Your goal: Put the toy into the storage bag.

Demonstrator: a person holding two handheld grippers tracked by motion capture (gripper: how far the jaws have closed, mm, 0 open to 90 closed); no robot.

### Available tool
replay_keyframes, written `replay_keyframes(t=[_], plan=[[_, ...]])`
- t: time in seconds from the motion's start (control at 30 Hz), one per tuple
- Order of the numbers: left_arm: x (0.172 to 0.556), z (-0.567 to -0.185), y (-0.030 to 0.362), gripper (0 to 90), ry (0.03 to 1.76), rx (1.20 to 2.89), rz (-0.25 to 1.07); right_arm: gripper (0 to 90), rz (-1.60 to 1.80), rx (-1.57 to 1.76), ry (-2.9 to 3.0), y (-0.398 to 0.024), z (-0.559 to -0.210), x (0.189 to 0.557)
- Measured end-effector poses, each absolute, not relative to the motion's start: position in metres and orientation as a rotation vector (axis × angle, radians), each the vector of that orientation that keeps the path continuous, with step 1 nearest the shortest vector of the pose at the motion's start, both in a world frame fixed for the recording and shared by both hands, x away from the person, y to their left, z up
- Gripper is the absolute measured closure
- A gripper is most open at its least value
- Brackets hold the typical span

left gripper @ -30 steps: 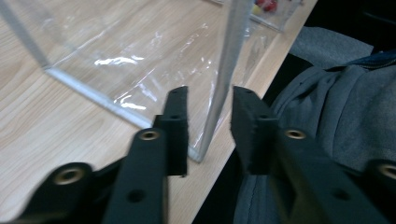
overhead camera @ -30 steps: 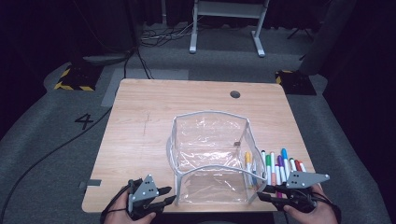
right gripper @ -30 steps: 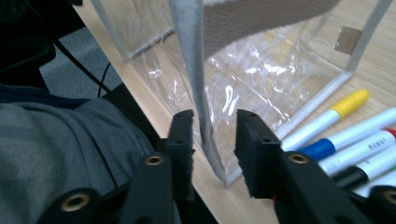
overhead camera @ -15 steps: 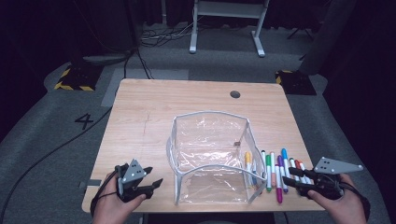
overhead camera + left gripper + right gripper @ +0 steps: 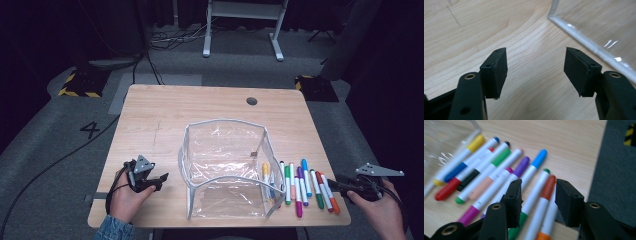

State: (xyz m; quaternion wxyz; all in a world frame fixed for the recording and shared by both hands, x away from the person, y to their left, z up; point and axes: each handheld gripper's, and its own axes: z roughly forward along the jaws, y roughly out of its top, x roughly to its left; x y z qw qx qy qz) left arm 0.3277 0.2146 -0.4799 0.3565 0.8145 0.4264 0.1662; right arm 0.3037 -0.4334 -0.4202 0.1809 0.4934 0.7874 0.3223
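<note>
Orange marker (image 5: 548, 195) and green marker (image 5: 534, 195) under the gaping, just narrowing, empty right gripper (image 5: 537, 202).

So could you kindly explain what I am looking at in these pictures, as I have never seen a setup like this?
A person sits at a wooden table and holds a two-jaw tool in each hand. The high view looks down from above: the left gripper is at the lower left, the right gripper at the lower right. The other two pictures come from cameras riding on each tool, looking along its black jaws. In the middle stands a clear plastic pouch, open at the top. Beside it lies a row of coloured markers. Both grippers are open and hold nothing; the right one's jaws hover over the markers, the left one's over bare wood beside the pouch.
</note>
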Motion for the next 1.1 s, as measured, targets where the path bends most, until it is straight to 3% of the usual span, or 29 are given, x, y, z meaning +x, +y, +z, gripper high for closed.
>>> replay_keyframes(t=[0.47,0.8,1.1], plan=[[0.340,-0.499,0.213,36.6,1.105,2.163,0.425,61.0,0.734,1.535,2.292,-0.443,-0.457,0.315],[0.340,-0.502,0.212,36.7,1.102,2.132,0.425,71.0,0.602,1.557,2.352,-0.434,-0.462,0.330],[0.340,-0.502,0.212,36.6,1.104,2.132,0.424,74.7,0.471,1.588,2.356,-0.421,-0.463,0.338]])
